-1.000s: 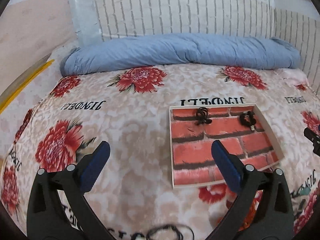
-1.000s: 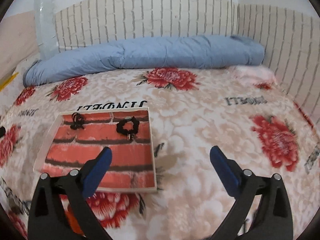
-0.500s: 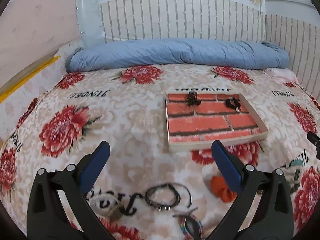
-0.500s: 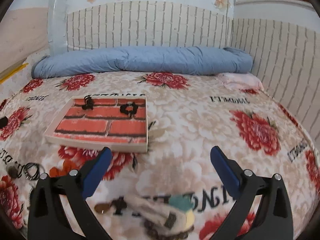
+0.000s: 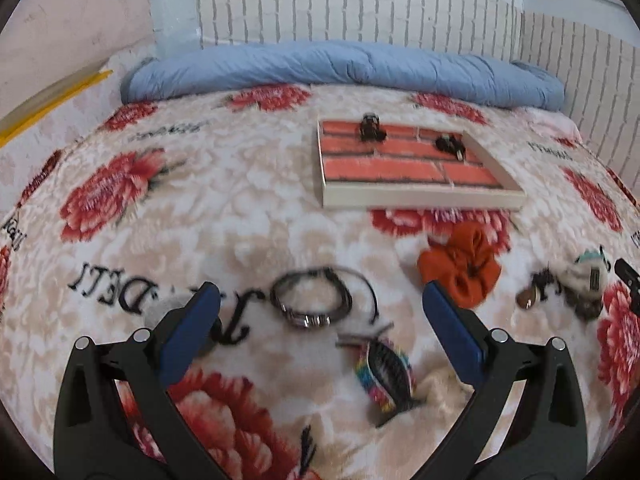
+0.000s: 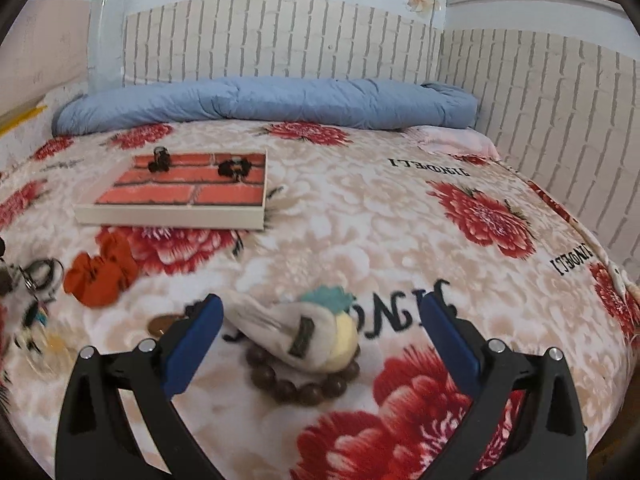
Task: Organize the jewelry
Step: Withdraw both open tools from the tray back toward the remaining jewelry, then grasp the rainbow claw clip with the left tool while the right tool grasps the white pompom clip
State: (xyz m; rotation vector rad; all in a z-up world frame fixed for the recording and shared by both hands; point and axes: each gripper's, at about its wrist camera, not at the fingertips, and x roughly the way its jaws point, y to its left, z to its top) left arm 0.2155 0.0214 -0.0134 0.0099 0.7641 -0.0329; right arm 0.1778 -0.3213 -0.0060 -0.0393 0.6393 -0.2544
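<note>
A brick-patterned tray [image 5: 420, 196] [image 6: 172, 214] lies on the floral bedspread with two dark jewelry pieces [image 5: 372, 128] [image 5: 450, 145] at its far side. My left gripper [image 5: 320, 316] is open and empty, just above a dark cord bracelet [image 5: 312, 304]. A rainbow woven band [image 5: 386, 376] lies near it, and an orange scrunchie [image 5: 460, 268] [image 6: 100, 272] lies in front of the tray. My right gripper [image 6: 320, 320] is open and empty over a white, teal and yellow fabric piece [image 6: 304, 332] lying on a brown bead bracelet [image 6: 300, 388].
A rolled blue quilt [image 5: 340, 68] [image 6: 260, 100] lies along the brick-pattern wall at the far side. A brown pendant [image 6: 162, 324] sits left of the fabric piece. The bed's right edge [image 6: 616, 280] drops off near the wall.
Both grippers have pulled back toward the near side and lowered. The tray now sits farther away, and the loose jewelry in front of it has come into view between the fingers.
</note>
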